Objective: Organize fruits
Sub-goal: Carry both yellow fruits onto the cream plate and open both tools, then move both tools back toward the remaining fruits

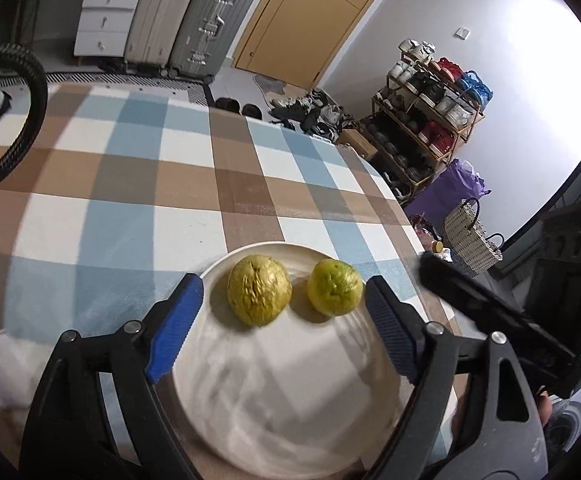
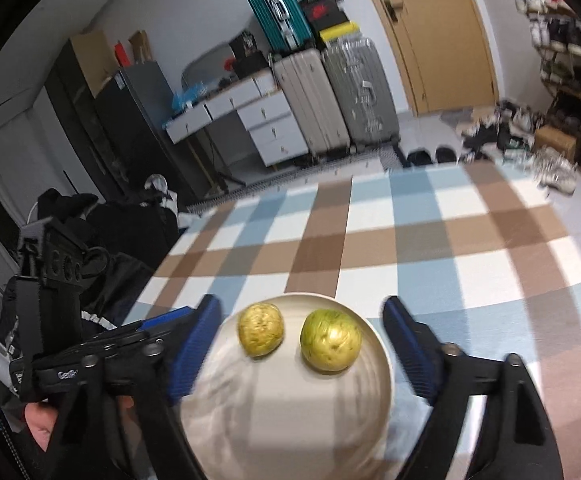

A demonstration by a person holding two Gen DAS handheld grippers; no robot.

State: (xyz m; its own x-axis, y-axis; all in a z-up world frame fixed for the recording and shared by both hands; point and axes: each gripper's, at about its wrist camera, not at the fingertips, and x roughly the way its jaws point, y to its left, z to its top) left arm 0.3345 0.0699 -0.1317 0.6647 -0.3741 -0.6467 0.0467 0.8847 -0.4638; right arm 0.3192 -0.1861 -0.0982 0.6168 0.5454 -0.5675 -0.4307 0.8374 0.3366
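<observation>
Left claw (image 2: 162, 344) only in right view

Wrinkled, rough-skinned fruit (image 1: 259, 295) beside a smoother, dimpled one (image 1: 334, 287); glossy ceramic-looking plate (image 1: 290, 400); matt chequered cloth (image 1: 130, 168) over the worktop.

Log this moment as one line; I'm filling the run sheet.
left gripper: open, empty | right gripper: open, empty | two yellow-green fruits: apart on white plate | checked tablecloth
</observation>
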